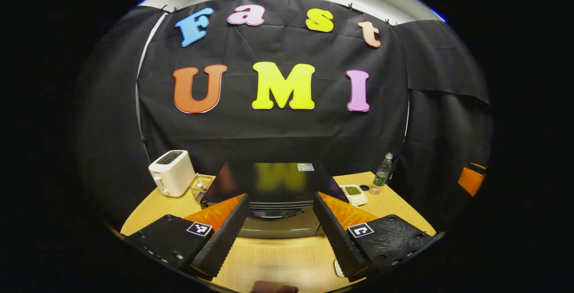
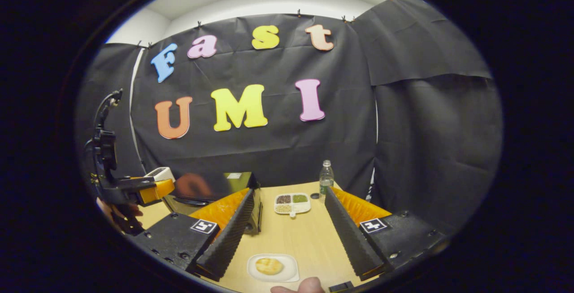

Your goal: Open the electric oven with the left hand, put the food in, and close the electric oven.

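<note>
Left gripper hangs jaws apart, facing the oven, door shut. Right gripper, jaws apart too, hovers over the bun on its plate, nearer than the oven. Miss that handle and the jaws could slip off the glossy door.

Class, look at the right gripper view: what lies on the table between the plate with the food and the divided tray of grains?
Nothing: in the right gripper view, bare wooden table runs from the plate holding the food up to the divided tray.
</note>
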The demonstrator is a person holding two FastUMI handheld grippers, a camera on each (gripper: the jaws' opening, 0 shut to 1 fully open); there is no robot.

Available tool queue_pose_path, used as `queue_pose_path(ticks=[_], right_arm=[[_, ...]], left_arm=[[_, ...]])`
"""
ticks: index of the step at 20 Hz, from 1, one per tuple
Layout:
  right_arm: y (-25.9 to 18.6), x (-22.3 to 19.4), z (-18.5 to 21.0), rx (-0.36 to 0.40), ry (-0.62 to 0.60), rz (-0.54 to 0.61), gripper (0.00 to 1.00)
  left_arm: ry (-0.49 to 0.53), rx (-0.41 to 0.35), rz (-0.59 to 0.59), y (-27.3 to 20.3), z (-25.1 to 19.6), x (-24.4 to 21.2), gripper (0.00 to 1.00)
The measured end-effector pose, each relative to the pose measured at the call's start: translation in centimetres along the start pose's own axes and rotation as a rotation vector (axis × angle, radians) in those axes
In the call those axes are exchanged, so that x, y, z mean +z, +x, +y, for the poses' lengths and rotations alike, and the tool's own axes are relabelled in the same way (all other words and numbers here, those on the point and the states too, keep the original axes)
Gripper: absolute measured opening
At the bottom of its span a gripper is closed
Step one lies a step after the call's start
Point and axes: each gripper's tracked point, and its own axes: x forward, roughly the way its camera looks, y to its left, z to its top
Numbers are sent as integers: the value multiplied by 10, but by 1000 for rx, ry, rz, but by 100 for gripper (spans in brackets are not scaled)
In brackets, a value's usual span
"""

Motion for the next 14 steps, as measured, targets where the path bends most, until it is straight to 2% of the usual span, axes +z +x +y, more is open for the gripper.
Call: queue_pose_path(ticks=[4, 7, 10, 11, 12, 13, 14], right_arm=[[14, -7, -19, -18, -3, 27, 99], [25, -22, -23, -22, 10, 74, 99], [34, -21, -24, -26, 7, 68, 99], [37, -21, -25, -27, 7, 69, 99], [39, -22, -22, -22, 13, 73, 98], [41, -21, -21, -19, 17, 71, 99], [43, -22, -20, -18, 18, 70, 99]], left_arm=[[-28, 19, 84, 51, 10, -32, 95], [-20, 31, 130, 74, 15, -49, 95], [-12, 62, 153, 84, 22, -60, 95], [-1, 59, 131, 85, 20, -55, 84], [0, 57, 152, 85, 20, -63, 93], [11, 63, 158, 81, 19, -66, 84], [27, 61, 133, 80, 18, -60, 98]])
